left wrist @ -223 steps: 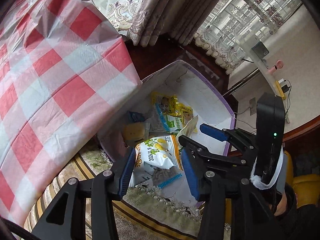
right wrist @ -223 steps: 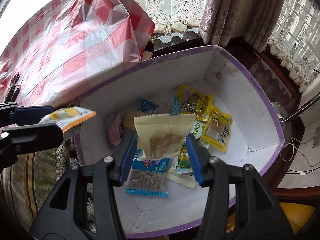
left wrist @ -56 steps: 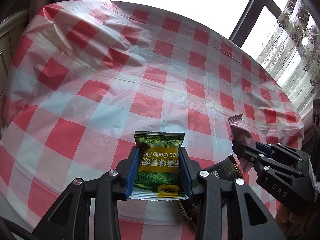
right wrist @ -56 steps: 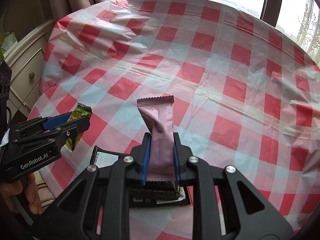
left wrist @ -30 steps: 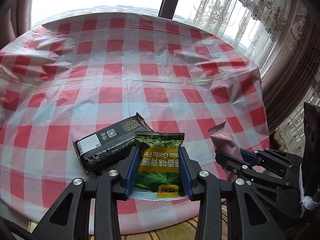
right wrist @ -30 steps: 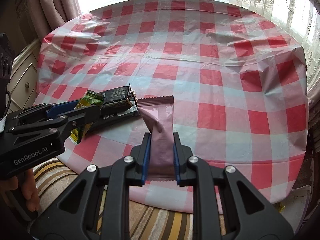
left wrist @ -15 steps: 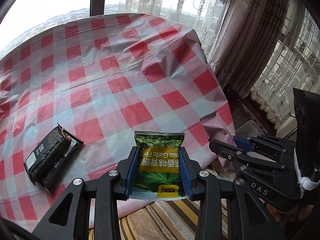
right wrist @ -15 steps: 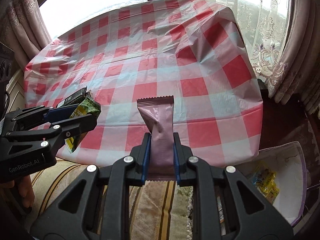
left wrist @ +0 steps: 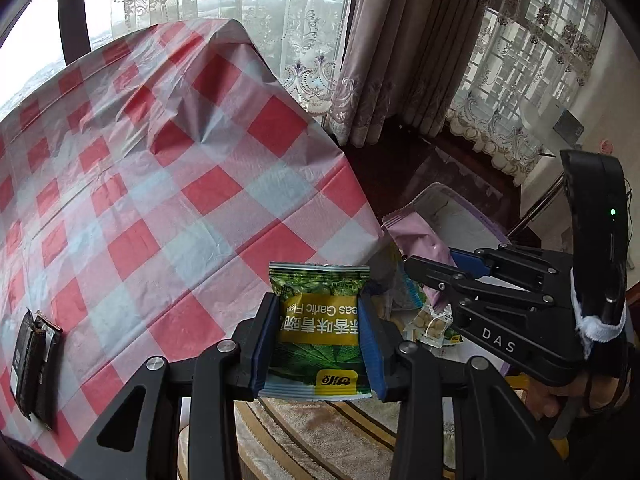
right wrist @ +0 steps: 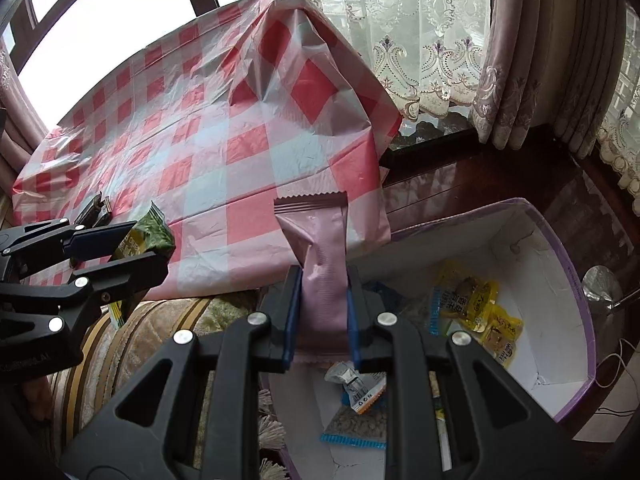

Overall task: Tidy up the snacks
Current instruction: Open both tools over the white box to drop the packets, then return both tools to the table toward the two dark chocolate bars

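Between the left gripper's [left wrist: 320, 332] fingers a green pea packet [left wrist: 320, 322] is sitting clenched, while the right gripper [right wrist: 322, 316] is pinching a pink bar [right wrist: 320, 256]. Both should be carried fully over the white box [right wrist: 576, 280] before letting go. A black packet [left wrist: 34, 364] is lying on the checked table [left wrist: 160, 184] by the curtains [left wrist: 404, 40].
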Demonstrator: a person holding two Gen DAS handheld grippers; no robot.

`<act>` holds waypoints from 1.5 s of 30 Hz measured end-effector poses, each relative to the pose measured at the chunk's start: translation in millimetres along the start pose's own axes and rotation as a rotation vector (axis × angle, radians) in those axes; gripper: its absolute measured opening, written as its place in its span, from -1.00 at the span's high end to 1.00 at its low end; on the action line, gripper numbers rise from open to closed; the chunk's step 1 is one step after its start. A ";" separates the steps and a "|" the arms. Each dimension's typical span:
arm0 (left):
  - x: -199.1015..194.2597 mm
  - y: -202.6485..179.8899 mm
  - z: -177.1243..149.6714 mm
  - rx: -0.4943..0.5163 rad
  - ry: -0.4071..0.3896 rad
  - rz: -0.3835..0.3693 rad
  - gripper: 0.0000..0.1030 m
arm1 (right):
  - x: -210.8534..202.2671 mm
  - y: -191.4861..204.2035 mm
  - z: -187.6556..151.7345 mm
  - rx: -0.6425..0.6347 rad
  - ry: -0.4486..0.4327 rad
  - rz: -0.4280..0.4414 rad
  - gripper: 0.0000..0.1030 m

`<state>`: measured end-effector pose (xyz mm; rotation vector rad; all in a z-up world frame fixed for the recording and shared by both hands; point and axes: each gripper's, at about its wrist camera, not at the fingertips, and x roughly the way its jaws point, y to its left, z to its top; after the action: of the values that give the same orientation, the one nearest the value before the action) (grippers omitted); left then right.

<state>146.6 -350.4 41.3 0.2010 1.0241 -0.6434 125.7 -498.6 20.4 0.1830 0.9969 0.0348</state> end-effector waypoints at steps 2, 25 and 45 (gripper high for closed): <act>7.4 -9.5 0.9 0.019 0.022 -0.013 0.23 | 3.3 -12.7 -7.2 0.027 0.015 -0.008 0.54; 23.3 -38.6 8.5 0.057 0.057 -0.023 -0.35 | 4.3 -42.5 -28.5 0.098 0.040 -0.078 -0.31; -82.9 74.0 -52.1 -0.069 -0.234 0.220 -0.50 | -38.9 55.5 5.0 -0.149 -0.102 -0.216 -0.66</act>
<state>122.4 -234.6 74.1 0.1706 0.7848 -0.4200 111.7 -449.1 64.7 -0.0596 0.9040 -0.0965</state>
